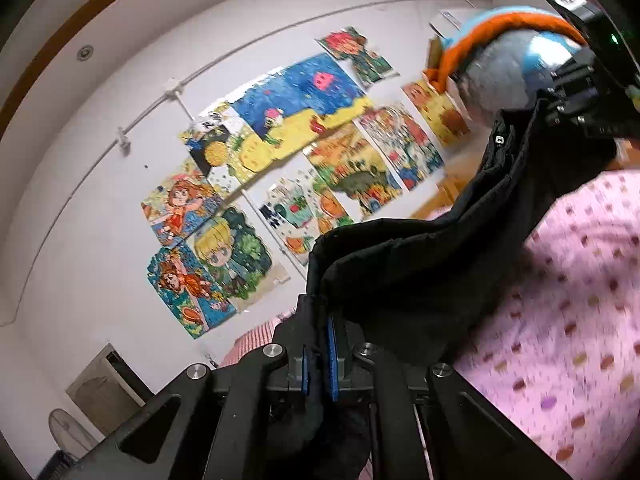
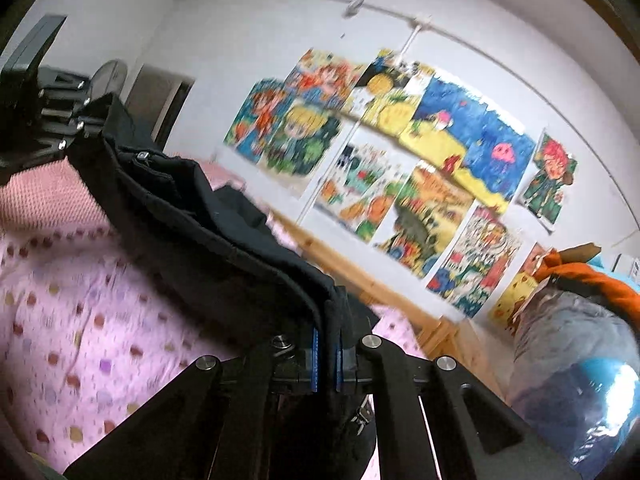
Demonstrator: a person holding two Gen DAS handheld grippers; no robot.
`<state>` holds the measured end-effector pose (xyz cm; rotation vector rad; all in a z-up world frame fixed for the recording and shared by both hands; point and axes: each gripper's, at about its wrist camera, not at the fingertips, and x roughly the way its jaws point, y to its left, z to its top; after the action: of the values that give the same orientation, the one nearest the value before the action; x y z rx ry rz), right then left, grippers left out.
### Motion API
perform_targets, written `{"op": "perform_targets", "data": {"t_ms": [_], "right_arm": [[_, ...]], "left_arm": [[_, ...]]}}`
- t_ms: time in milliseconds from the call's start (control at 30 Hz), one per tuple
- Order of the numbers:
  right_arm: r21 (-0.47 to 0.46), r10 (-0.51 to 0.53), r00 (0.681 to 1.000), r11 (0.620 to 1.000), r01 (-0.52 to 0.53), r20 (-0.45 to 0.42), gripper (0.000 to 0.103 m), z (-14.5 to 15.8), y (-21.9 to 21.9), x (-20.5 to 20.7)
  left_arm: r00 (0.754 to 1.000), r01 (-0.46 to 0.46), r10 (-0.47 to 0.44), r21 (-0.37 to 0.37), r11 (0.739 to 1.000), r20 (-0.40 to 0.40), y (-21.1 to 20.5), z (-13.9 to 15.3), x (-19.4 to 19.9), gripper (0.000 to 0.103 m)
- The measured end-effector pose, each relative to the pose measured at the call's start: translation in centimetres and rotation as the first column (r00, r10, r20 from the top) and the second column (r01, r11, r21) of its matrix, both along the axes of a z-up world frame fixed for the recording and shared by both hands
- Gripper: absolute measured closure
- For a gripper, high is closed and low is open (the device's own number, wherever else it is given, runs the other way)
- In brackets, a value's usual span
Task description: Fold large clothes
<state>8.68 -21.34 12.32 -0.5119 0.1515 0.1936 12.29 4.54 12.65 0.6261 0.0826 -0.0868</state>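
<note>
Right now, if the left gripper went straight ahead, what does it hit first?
Probably nothing nearby: the left gripper, shut on the black garment, points over the bed at the wall of drawings. Depth is unclear.

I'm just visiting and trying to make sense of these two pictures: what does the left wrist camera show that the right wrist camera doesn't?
Only the left wrist view shows a round fitting in the ceiling. Only the right wrist view shows the wooden rail beneath the drawings. Both show the black garment stretched between the two grippers, each shut on it, the drawings on the wall, the pink dotted cover and the orange and blue bundle.
</note>
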Motion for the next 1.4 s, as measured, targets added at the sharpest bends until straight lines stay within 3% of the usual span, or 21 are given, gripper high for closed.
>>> {"op": "perform_targets", "data": {"t_ms": [233, 567, 833, 1400], "right_arm": [[0.077, -0.035, 0.999, 0.996, 0.035, -0.002, 0.098, 3.4, -0.3, 5.4], [0.171, -0.094, 0.994, 0.980, 0.101, -0.045, 0.098, 3.3, -0.7, 18.6], [0.179, -0.094, 0.996, 0.979, 0.094, -0.009, 0.098, 1.0, 0.8, 25.7], [0.234, -0.132, 0.988, 0.961, 0.146, -0.074, 0.098, -6.4, 2.1, 36.6]], "left_arm": [[0.998, -0.029, 0.023, -0.122, 0.992, -0.054, -0.3, 2.9, 6.7, 0.096], [0.995, -0.096, 0.085, -0.208, 0.973, -0.060, -0.8, 2.0, 17.6, 0.096], [0.983, -0.167, 0.135, -0.286, 0.944, -0.129, 0.1, 0.3, 24.7, 0.096], [0.957, -0.258, 0.202, -0.295, 0.920, -0.206, -0.2, -5.2, 34.1, 0.096]]}}
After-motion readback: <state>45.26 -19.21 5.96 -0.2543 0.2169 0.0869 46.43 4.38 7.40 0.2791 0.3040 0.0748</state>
